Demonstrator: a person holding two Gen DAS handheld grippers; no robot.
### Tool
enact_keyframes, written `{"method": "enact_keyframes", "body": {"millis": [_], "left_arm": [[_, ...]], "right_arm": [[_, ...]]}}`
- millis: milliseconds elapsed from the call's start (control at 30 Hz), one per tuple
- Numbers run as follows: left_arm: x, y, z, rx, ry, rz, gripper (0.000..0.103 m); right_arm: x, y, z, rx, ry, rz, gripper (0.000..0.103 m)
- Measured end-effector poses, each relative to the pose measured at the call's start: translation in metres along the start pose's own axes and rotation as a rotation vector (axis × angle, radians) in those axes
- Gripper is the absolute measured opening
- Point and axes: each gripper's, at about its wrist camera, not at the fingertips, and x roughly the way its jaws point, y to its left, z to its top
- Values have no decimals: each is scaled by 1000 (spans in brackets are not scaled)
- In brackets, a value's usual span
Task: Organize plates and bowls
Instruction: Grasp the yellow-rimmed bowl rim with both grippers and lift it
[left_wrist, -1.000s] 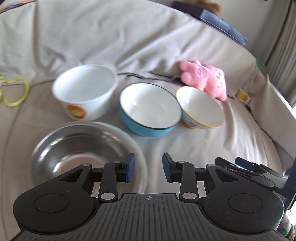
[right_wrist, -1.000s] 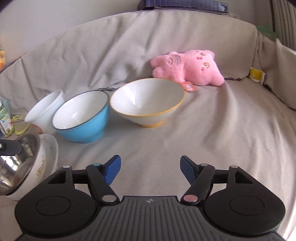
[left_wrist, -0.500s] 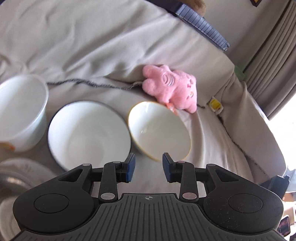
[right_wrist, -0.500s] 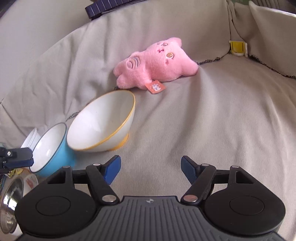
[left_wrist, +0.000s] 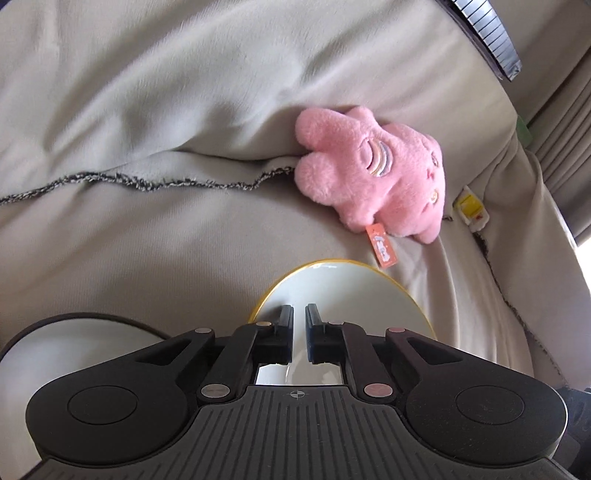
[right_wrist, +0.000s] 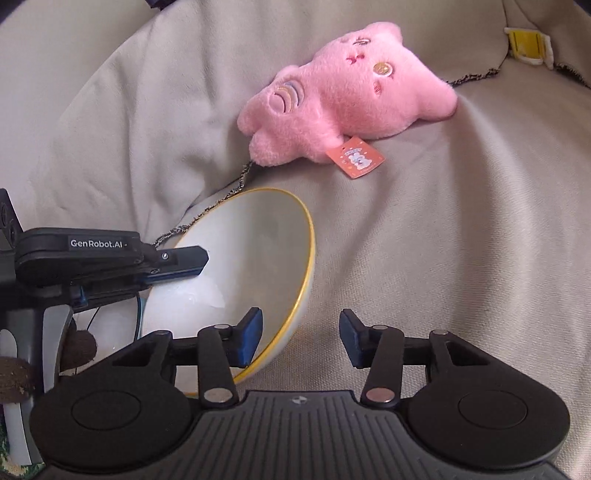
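The right tongs stand part spread astride the near rim of the yellow-edged bowl, one pad over its white inside and the other over the cloth. They have just been closing, yet neither pad looks to press on the rim. The left tongs are pressed together, tips over the inside of the bowl just past its rim; no rim shows between them, so I cannot call it a pinch. The bowl sits on the cloth just before both grippers, with a second bowl close at its left and mostly cut off by the frame. Beyond it lies a pink plush, near but not touching, and further right a small yellow clip. The step in hand looks like taking up this bowl to nest it with the others. Next, I judge, the right tongs must close firmly on the rim and lift it level, since a thin, smooth rim may slip or tip. Half a second ago the left tongs stood spread and short of the bowl, with three bowls in their view; now two show. The right tongs were wider and well back from the bowl, which now fills their near left.
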Motion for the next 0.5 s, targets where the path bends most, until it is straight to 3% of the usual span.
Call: {"method": "enact_keyframes", "body": {"millis": [133,233,267,367,500], "left_arm": [[-22,-12,-2,33,-87,5,20],[-41,-30,-4,129,-130,68,20],[-44,-38,-2,180,-128,128,20],[-32,-45,9,258,-55,268,20],[-5,-30,18,179,43,238,21]], "right_arm": [[10,1,-2,-6,14,19,40],[10,3,-5,-29,2,4,40],[9,5,-5,-37,-4,-4,40],[-1,8,-4,-34,-40,0,40],[-11,9,-5,-15,-52,34,41]]}}
